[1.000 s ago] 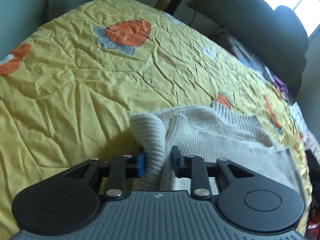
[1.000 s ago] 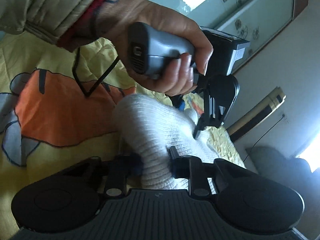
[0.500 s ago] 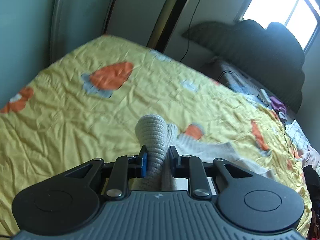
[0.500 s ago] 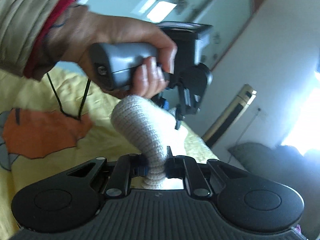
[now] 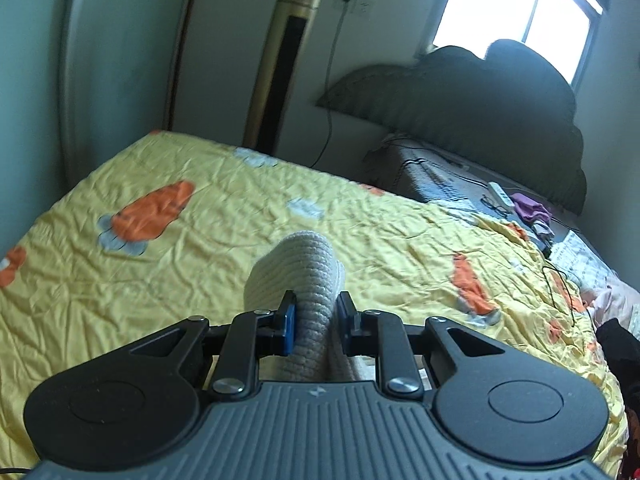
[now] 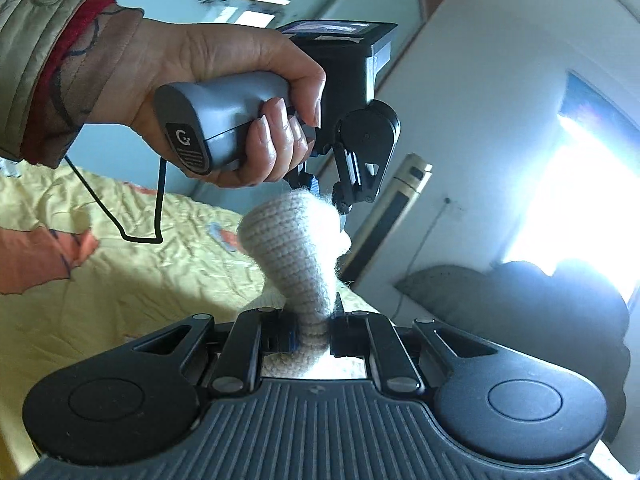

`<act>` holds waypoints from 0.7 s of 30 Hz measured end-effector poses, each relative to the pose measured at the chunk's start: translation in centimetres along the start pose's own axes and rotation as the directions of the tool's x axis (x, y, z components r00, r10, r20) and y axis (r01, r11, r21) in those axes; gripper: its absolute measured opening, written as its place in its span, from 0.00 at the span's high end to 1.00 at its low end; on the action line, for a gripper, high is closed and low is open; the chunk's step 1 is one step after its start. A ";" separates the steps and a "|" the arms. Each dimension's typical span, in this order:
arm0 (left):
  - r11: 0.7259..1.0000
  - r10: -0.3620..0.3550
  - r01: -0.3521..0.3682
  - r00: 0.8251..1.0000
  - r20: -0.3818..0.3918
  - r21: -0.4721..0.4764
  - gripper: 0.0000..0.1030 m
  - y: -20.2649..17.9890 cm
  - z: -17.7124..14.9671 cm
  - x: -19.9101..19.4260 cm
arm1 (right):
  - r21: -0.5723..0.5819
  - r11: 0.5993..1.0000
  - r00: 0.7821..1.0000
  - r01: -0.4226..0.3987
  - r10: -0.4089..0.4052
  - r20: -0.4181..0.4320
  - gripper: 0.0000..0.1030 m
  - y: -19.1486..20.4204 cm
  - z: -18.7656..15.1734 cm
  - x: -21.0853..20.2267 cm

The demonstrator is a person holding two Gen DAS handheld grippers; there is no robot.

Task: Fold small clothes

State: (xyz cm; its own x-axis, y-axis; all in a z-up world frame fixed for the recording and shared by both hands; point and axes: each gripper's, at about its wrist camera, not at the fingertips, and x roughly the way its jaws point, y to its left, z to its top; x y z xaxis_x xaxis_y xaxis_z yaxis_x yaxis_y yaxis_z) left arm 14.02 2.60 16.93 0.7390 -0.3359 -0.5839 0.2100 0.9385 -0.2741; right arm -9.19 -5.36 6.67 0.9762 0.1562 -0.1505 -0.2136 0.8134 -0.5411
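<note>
A bedroom: a bed (image 5: pixel 200 264) under a yellow cover printed with orange and grey flowers, pale walls, a tall gold tower fan (image 5: pixel 286 64) standing past the bed's far edge, and a bright window (image 5: pixel 520 4) above a dark headboard (image 5: pixel 480 108). Near the headboard end lie a white power strip (image 5: pixel 501 195) and some purple cloth (image 5: pixel 530 208).

The left gripper (image 5: pixel 314 322) is clamped on a ribbed beige sweater (image 5: pixel 298 276); the knit bulges up in a rounded hump just past its fingers and runs back down between them, above the middle of the bed. In the right wrist view the right gripper (image 6: pixel 314 330) squeezes a narrow neck of the same sweater (image 6: pixel 296 248), which widens upward to where the left gripper (image 6: pixel 328 196) pinches it from above. The person's left hand (image 6: pixel 240 92), in a beige sleeve with a red cuff, wraps the grey handle of that gripper, and a black cable (image 6: pixel 156 216) hangs from it over the bed.
</note>
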 end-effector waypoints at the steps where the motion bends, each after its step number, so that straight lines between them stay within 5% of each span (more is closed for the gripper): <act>1: 1.000 -0.003 0.002 1.000 0.006 0.014 0.80 -0.9 0.0 0.0 | 0.006 1.000 1.000 0.013 -0.013 0.001 0.87 -0.5 -0.2 -0.2; 21: 0.970 -0.084 0.097 0.994 -0.068 0.223 0.81 -16.7 -3.1 5.7 | 0.125 0.968 0.973 0.218 -0.206 -0.104 0.87 -8.3 -6.9 -3.3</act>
State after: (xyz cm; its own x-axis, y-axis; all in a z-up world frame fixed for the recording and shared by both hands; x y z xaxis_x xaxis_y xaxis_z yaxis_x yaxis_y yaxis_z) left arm 12.68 -15.22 15.79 0.6734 -0.4181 -0.6097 0.4181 0.8956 -0.1523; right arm -10.86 -16.52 5.98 0.9900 -0.0737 -0.1206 0.0112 0.8915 -0.4528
